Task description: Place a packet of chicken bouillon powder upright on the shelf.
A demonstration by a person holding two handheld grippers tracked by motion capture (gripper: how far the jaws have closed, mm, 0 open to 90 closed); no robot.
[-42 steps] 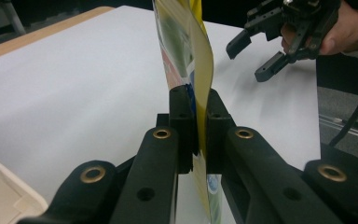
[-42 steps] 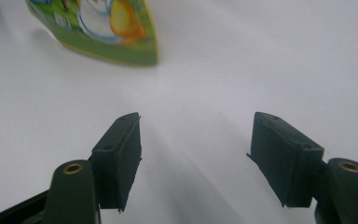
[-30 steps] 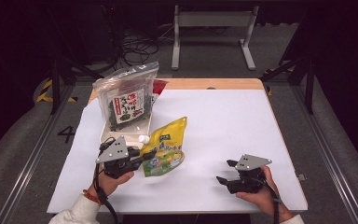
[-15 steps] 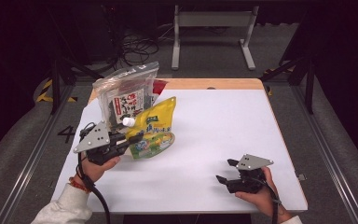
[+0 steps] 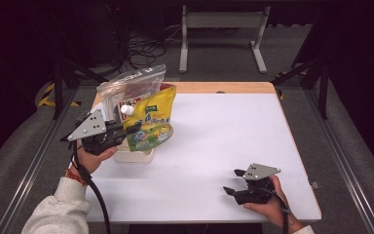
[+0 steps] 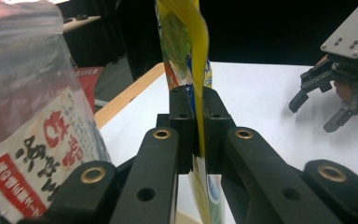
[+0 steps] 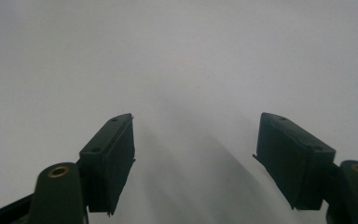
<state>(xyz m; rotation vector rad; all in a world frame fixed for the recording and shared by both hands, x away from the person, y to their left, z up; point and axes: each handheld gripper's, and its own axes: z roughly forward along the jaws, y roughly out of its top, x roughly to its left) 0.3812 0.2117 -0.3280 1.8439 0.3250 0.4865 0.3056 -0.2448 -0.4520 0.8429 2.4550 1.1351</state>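
We have the yellow pouch (image 5: pixel 151 122) pinched at its thin edge in our left gripper (image 5: pixel 126 131), hanging above the table's (image 5: pixel 224 146) left side by the clear bag (image 5: pixel 126 83). It looks soft, floppy and slick, so a flat seam grip suits best. Our right gripper (image 5: pixel 233 187) rests wide open, empty.

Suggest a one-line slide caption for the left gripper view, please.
Left gripper clamps the yellow pouch edge-on beside a clear bag; the right gripper waits, open.
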